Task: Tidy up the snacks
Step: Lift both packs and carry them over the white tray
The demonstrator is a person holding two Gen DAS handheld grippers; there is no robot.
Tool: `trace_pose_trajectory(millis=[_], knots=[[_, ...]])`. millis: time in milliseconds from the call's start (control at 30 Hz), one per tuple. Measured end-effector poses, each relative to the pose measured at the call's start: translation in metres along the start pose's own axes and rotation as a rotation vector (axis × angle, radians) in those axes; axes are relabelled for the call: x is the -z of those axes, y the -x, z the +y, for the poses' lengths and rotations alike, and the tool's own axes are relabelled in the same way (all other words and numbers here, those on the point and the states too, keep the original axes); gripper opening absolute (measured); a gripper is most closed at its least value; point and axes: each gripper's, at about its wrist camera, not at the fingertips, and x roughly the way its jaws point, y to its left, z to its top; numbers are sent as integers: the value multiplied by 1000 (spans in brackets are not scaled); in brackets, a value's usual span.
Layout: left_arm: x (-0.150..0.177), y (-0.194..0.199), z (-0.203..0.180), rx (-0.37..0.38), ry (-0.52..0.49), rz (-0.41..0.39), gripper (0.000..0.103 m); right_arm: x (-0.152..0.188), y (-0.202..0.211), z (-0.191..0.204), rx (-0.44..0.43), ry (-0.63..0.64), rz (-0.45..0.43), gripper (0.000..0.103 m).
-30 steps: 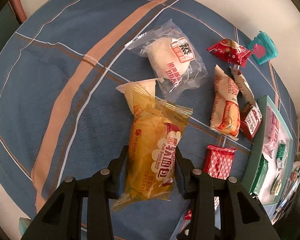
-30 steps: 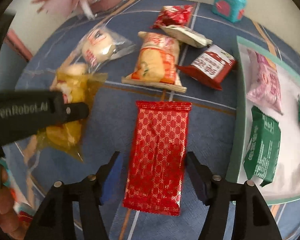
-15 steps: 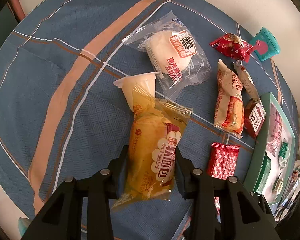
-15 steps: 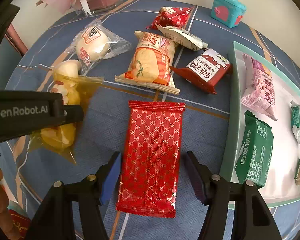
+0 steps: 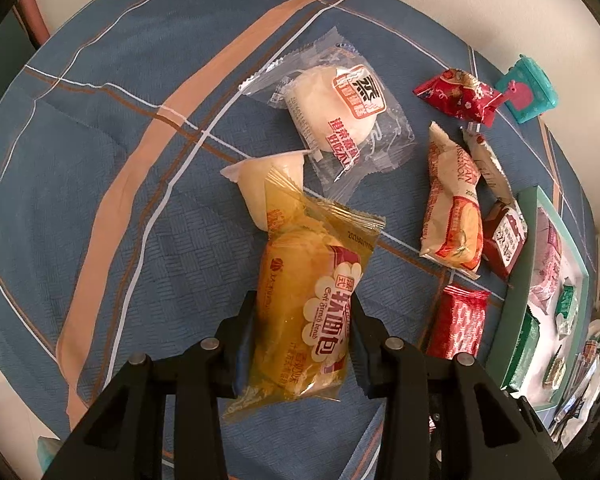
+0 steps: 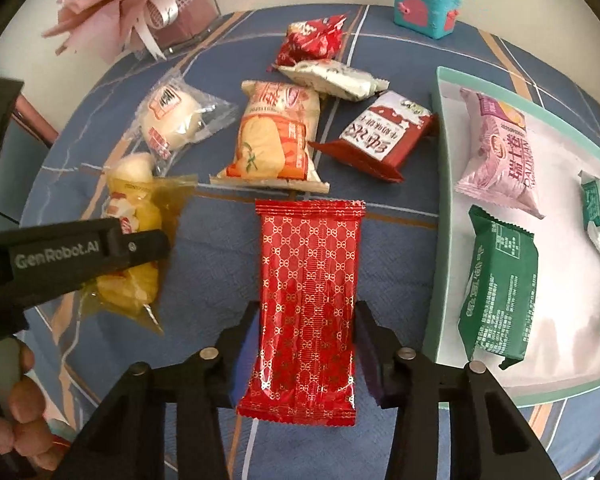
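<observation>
— On the blue plaid tablecloth [image 5: 100,184], what can you read?

— "Soft French bread" on the yellow bread packet [image 5: 308,304]. The left gripper [image 5: 302,336] is clamped tight on it, the packet lifted clear of the cloth. "GenRobot.AI" runs along that gripper's side in the right view.

— And the right gripper [image 6: 306,344]?

— Its jaws are closing around the red patterned wafer packet [image 6: 308,288], which lies flat between them. A second ago they stood wider, well off its sides; whether the pads press it yet I cannot tell.

— What's in the tray?

— The teal-rimmed tray [image 6: 440,200] holds a pink packet [image 6: 500,156] with "DALIYUAN" on it, a dark green packet [image 6: 500,288] and a small teal sachet [image 6: 598,208].

— Loose on the cloth?

— A clear-wrapped white bun [image 6: 172,124], an orange-and-white bag [image 6: 276,136], a dark red packet [image 6: 380,136], a crumpled red wrapper [image 6: 312,40] and a teal box [image 6: 426,0]. None has shifted. A jelly cup [image 5: 268,184] sits just behind the bread.
</observation>
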Motion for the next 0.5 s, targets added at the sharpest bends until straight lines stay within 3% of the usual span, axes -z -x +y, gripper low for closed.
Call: trace_pose_trajectory(millis=[300, 500], knots=[[-4, 37, -8, 10, -21, -96, 42, -8, 42, -20, -51, -38, -104, 47], [1, 58, -35, 27, -72, -166, 42, 1, 65, -53, -44, -109, -159, 47]])
